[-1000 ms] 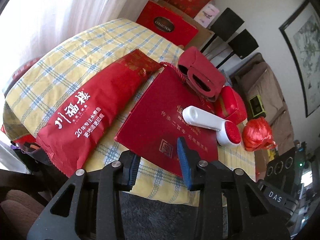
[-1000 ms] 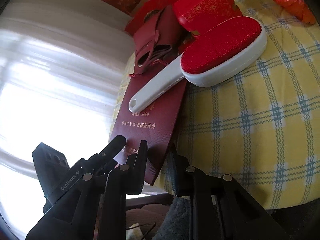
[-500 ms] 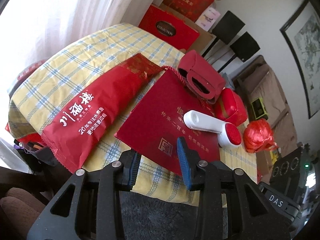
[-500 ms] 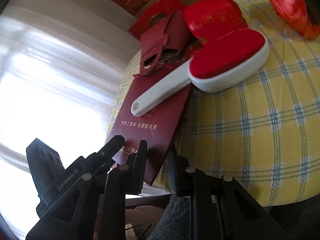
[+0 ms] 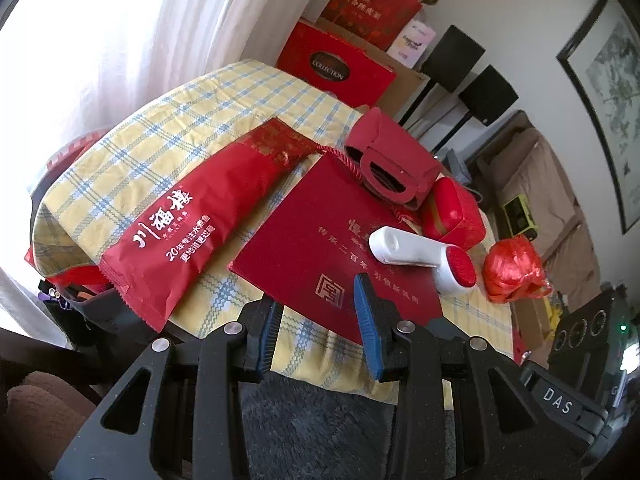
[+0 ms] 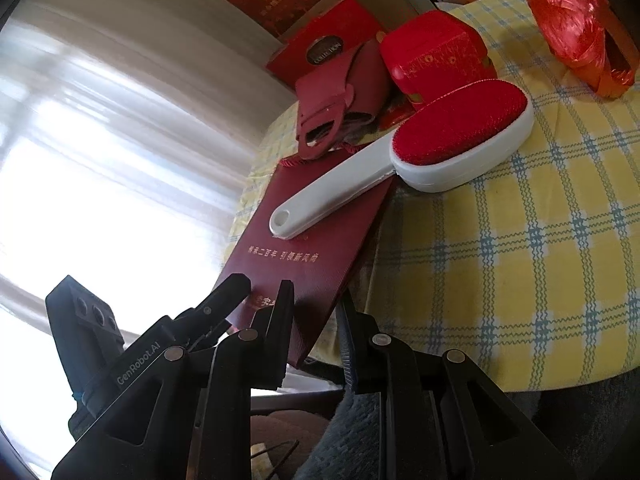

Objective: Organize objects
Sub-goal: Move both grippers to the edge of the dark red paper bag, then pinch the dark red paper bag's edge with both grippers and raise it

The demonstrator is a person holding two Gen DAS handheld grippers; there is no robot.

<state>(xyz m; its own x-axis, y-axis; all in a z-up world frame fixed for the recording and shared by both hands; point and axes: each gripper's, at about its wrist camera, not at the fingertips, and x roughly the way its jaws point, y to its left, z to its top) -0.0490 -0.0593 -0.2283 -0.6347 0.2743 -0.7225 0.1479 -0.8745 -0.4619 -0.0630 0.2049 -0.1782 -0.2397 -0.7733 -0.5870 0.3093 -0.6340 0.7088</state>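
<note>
— Lint brush first, then? Where does it lie from you?

— Straight ahead of my right fingers, up and to the right. Its white handle rests on the flat maroon gift bag; its red head sits on the checked cloth of the bench. The long axis runs slantwise, handle end toward me, head away.

— And your fingers?

— Both pairs are spread and carry nothing. The near corner of the gift bag overhangs the bench edge and sits between my right fingers, though I cannot tell whether they touch it. My left fingers hover at the same near edge, with the brush farther off to their right.

— So which hand?

— The right, I judge; the handle points at it.

— Room to move?

— Tight behind the brush: a red box and a dark red pouch crowd it, with a red foil bundle beyond. To the right there is bare cloth. In the left view a long red packet lies beside the bag, with open cloth past it.
</note>
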